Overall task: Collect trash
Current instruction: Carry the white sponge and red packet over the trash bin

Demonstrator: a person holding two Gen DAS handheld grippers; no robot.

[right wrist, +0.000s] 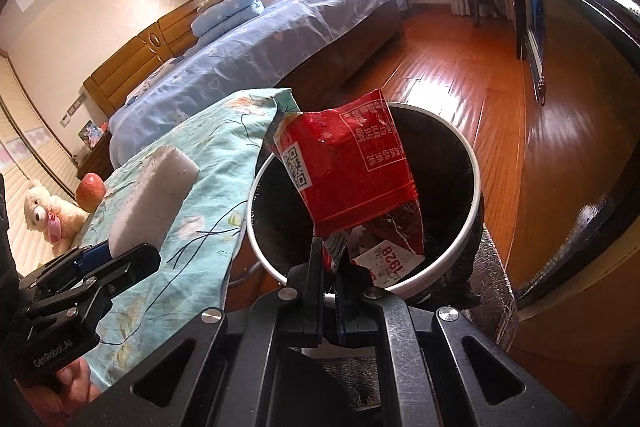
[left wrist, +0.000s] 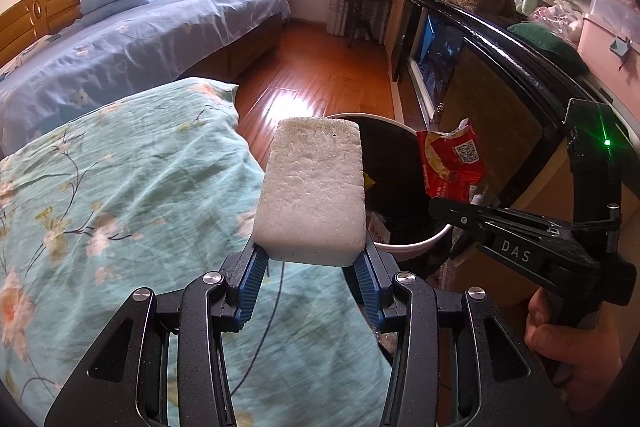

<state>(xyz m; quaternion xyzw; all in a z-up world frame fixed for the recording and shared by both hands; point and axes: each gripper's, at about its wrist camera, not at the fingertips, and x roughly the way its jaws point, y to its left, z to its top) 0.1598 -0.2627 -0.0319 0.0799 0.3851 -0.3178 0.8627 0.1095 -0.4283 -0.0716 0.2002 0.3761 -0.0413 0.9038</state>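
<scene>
My left gripper (left wrist: pixel 310 255) is shut on a white foam block (left wrist: pixel 312 187), which sticks out forward above the edge of the floral cloth (left wrist: pixel 120 207), just left of the bin. The round trash bin (left wrist: pixel 404 247) has a white rim, a black inside and some scraps at its bottom. My right gripper (right wrist: pixel 329 259) is shut on the lower edge of a red snack wrapper (right wrist: pixel 348 171) and holds it upright over the bin's opening (right wrist: pixel 476 187). The right wrist view also shows the left gripper (right wrist: pixel 116 255) with the foam block (right wrist: pixel 154 195).
An apple (right wrist: pixel 91 191) lies on the floral cloth (right wrist: pixel 224 163), with a teddy bear (right wrist: pixel 44 215) beyond it. A bed with a blue sheet (left wrist: pixel 140 39) stands behind. A black cabinet (left wrist: pixel 500 39) runs along the right, with wooden floor (left wrist: pixel 320 67) between the two.
</scene>
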